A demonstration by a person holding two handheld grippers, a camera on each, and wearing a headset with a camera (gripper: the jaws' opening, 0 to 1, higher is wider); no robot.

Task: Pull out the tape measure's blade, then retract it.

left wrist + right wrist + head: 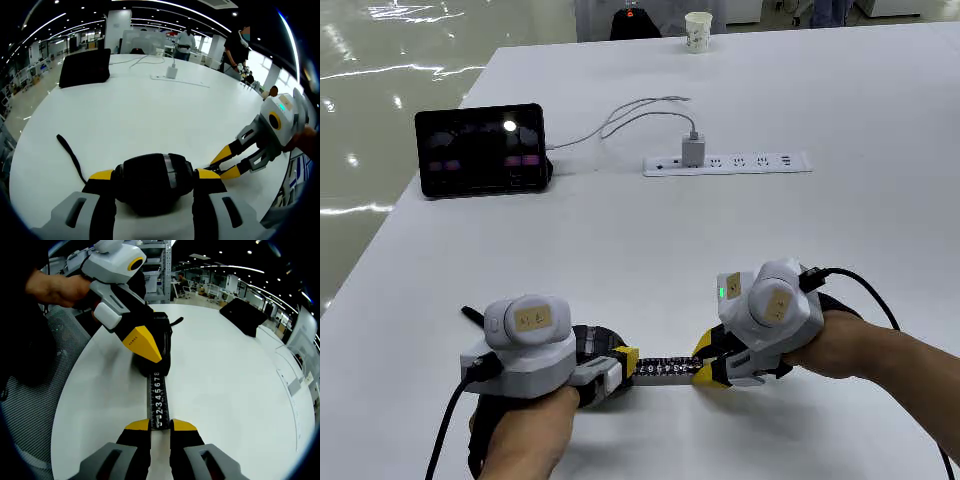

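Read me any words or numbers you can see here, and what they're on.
"2 3 4 5 6 7 8": on the tape measure blade.
Print on the yellow claw fingertip: too small to read.
Tablet screen: blurred, unreadable.

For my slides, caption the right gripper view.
Right gripper pinches the blade, a short way out of the tape measure case held by the left gripper.

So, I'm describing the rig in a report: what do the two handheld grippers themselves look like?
The left gripper and right gripper match: rounded pale grey housings, black jaws with yellow tips, a tan sticker on top and a black cable trailing from the rear. The right one shows a small green light. The right forearm is bare.
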